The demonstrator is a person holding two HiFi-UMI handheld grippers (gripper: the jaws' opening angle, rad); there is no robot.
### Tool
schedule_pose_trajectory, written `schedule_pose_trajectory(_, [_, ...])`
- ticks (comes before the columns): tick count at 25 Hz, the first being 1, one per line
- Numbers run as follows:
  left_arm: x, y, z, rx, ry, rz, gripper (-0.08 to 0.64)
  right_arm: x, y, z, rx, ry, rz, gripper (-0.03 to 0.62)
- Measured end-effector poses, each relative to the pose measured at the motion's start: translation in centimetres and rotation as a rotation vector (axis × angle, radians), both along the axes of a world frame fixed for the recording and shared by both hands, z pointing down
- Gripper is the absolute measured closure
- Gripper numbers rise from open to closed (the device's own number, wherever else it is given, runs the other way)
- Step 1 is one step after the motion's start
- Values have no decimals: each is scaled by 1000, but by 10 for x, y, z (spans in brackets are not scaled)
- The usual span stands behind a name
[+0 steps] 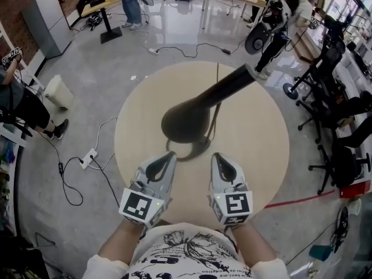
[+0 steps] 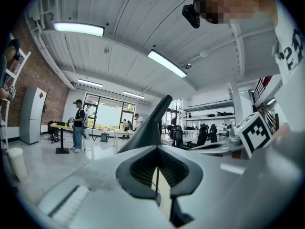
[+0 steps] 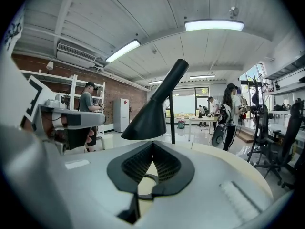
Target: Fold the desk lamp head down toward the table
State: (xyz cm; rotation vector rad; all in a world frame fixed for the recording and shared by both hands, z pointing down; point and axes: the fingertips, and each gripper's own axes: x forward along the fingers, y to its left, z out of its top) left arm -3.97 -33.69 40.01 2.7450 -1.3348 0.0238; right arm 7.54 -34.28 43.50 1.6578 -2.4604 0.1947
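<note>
Lamp head (image 1: 185,120) stood raised over the bench (image 1: 258,156), beyond both claws. Left claw (image 1: 169,155) and right claw (image 1: 214,155) were closed on nothing. Head looked rigid, smooth, likely slippery; the neck (image 1: 232,86) seemed the better hold.

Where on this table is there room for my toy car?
Bare tabletop lies left and right of the lamp head, out to the rim. Crowded: the middle under it, and the near edge by the left gripper and right gripper.

Desk lamp (image 1: 192,118): matte black throughout. Table (image 1: 261,150): pale beige, plain. Left gripper (image 1: 168,157) and right gripper (image 1: 216,157): light grey shells, black ribbed pads, black-and-white square markers. Floor (image 1: 174,34): glossy grey
</note>
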Motion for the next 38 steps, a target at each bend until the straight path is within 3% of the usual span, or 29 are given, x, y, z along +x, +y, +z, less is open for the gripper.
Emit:
schedule_pose_trajectory(8, [-37, 44, 33, -113, 98, -24, 555, -22, 40, 12, 4, -59, 8, 583])
schedule_pose_trajectory(11, [-37, 57, 49, -160, 88, 16, 555, -28, 58, 21, -2, -65, 21, 583])
schedule_pose_trajectory(16, [-20, 80, 42, -154, 74, 91, 555, -35, 85, 32, -53, -46, 11, 583])
schedule_pose_trajectory(22, [4, 126, 40, -130, 78, 46, 555, -23, 131, 26, -22, -49, -59, 583])
schedule_pose_trajectory(27, [30, 197, 49, -144, 105, -51, 555, 3, 193, 33, -33, -82, -93, 583])
schedule_pose_trajectory(38, [95, 342, 58, -114, 146, -159, 555, 76, 320, 33, 13, -1, -150, 583])
